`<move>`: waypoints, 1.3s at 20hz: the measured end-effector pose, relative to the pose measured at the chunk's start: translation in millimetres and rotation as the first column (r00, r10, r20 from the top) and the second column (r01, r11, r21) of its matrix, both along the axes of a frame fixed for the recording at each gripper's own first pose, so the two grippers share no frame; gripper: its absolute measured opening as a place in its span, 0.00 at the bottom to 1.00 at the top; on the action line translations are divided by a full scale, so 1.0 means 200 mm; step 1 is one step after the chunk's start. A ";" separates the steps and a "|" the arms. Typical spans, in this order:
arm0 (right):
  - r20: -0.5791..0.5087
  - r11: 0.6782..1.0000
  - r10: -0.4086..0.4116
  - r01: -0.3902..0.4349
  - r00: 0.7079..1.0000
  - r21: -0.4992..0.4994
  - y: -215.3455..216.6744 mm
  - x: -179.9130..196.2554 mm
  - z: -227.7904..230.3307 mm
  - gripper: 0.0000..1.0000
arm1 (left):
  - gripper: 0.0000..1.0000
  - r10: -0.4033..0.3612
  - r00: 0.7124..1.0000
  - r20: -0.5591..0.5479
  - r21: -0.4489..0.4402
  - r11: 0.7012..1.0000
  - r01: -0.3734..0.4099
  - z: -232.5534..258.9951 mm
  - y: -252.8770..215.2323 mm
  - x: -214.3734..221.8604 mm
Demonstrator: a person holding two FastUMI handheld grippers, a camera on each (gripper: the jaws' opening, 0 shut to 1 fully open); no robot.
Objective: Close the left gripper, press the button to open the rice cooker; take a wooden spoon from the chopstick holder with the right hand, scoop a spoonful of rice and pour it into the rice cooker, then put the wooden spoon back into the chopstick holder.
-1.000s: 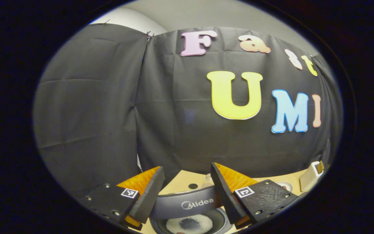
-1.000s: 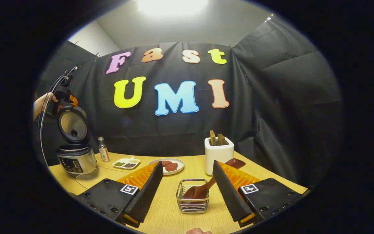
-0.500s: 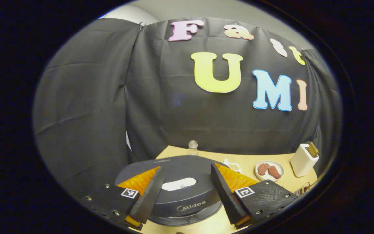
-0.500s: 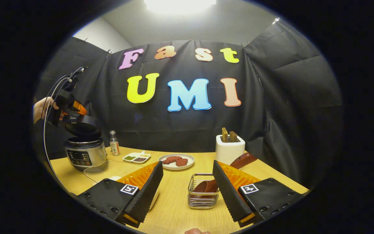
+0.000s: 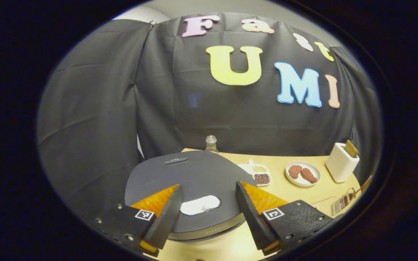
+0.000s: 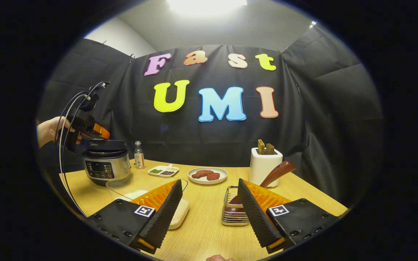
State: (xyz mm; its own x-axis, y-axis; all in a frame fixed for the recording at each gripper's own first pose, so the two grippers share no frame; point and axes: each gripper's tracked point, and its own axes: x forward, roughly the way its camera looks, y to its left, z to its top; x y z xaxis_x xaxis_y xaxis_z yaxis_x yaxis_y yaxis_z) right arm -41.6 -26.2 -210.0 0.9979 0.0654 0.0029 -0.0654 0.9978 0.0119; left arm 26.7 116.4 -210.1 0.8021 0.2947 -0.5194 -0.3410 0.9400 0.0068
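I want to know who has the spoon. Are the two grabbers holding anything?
No. The right gripper is open and empty; the wooden spoon sits in its wire basket. The left gripper is open above the rice cooker lid.

Matt, finely grained dark-grey plastic on the rice cooker lid (image 5: 194, 174), with a smooth white glossy button (image 5: 199, 205) set in it. From the right gripper view the rice cooker (image 6: 105, 163) body shines like brushed metal. The worktop (image 6: 205, 203) is pale wood grain, lightly satin. The chopstick holder (image 6: 235, 212) is bright wire metal, the wooden spoon (image 6: 276, 173) a polished reddish brown. The fingers (image 6: 254, 214) wear ribbed matt black rubber over glossy orange plastic.
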 end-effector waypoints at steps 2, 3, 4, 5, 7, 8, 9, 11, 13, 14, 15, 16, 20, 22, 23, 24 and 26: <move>0.003 1.000 0.009 -0.009 1.000 0.017 0.02 -0.01 0.00 0.98 | 0.93 -0.007 1.000 -0.011 0.013 1.000 0.007 -0.01 -0.02 -0.02; 0.006 1.000 0.016 -0.016 1.000 0.022 0.03 -0.02 0.00 0.98 | 0.93 -0.013 1.000 -0.019 0.017 1.000 0.013 -0.02 -0.02 -0.03; 0.007 1.000 0.019 -0.019 1.000 0.021 0.03 -0.02 -0.01 0.98 | 0.93 -0.028 0.999 -0.022 0.021 0.999 0.029 -0.04 -0.02 -0.03; 0.008 1.000 0.019 -0.019 1.000 0.013 0.03 -0.02 -0.01 0.98 | 0.93 -0.043 0.999 -0.008 0.023 0.999 0.043 -0.03 -0.02 -0.03; 0.010 1.000 0.019 -0.019 1.000 -0.008 0.02 -0.02 -0.02 0.98 | 0.93 -0.053 0.999 0.001 0.007 0.999 0.053 -0.03 -0.02 -0.03; 0.009 1.000 0.019 -0.019 1.000 -0.014 0.02 -0.02 -0.03 0.98 | 0.94 -0.054 0.998 0.007 0.008 0.998 0.054 -0.03 -0.02 -0.03; 0.004 1.000 0.019 -0.019 1.000 -0.013 0.01 -0.01 -0.04 0.98 | 0.93 -0.065 0.998 0.008 0.017 0.998 0.065 -0.03 -0.02 -0.03; -0.003 1.000 0.015 -0.015 1.000 0.003 0.00 0.00 -0.05 0.98 | 0.94 -0.078 0.997 0.015 0.032 0.996 0.077 -0.05 -0.03 -0.03; -0.007 1.000 -0.004 0.004 1.000 0.023 -0.04 0.01 -0.06 0.98 | 0.94 -0.067 0.997 0.023 0.028 0.997 0.066 -0.04 -0.02 -0.03; -0.011 0.999 -0.010 0.011 1.000 0.032 -0.05 0.02 -0.08 0.98 | 0.95 -0.067 0.998 0.009 0.030 0.997 0.066 -0.06 -0.03 -0.04; -0.017 0.999 -0.015 0.015 1.000 0.040 -0.06 0.03 -0.08 0.98 | 0.94 -0.068 0.998 -0.016 0.026 0.997 0.068 -0.09 -0.04 -0.06; -0.021 0.999 -0.021 0.022 1.000 0.046 -0.07 0.03 -0.09 0.98 | 0.95 -0.078 0.997 0.005 0.049 0.996 0.077 -0.07 -0.04 -0.05; -0.021 0.997 -0.034 0.035 0.999 0.063 -0.09 0.03 -0.06 0.98 | 0.94 -0.086 0.996 -0.006 0.047 0.995 0.086 -0.05 -0.04 -0.05; -0.011 0.998 -0.044 0.044 0.999 0.041 -0.11 0.05 0.00 0.98 | 0.94 -0.077 0.997 0.009 0.015 0.997 0.077 0.01 -0.04 -0.06; -0.002 0.998 -0.052 0.052 0.999 0.027 -0.13 0.06 0.05 0.98 | 0.92 -0.081 0.996 0.036 0.015 0.997 0.080 0.08 -0.05 -0.06; 0.009 0.998 -0.057 0.057 0.998 0.017 -0.14 0.08 0.10 0.98 | 0.91 -0.069 0.994 0.085 0.037 0.997 0.066 0.18 -0.03 -0.08; 0.024 0.997 -0.070 0.070 0.997 0.018 -0.15 0.11 0.22 0.98 | 0.89 -0.083 0.984 0.158 0.080 0.994 0.071 0.34 -0.05 -0.12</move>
State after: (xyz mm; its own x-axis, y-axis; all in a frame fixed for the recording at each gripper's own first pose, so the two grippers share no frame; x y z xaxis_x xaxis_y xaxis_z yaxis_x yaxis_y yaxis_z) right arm -20.2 -56.4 -166.4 0.9996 -0.0050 0.0277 0.0042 0.9996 0.0283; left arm 2.5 105.7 -141.2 0.8954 0.2611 -0.3606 -0.2696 0.9626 0.0277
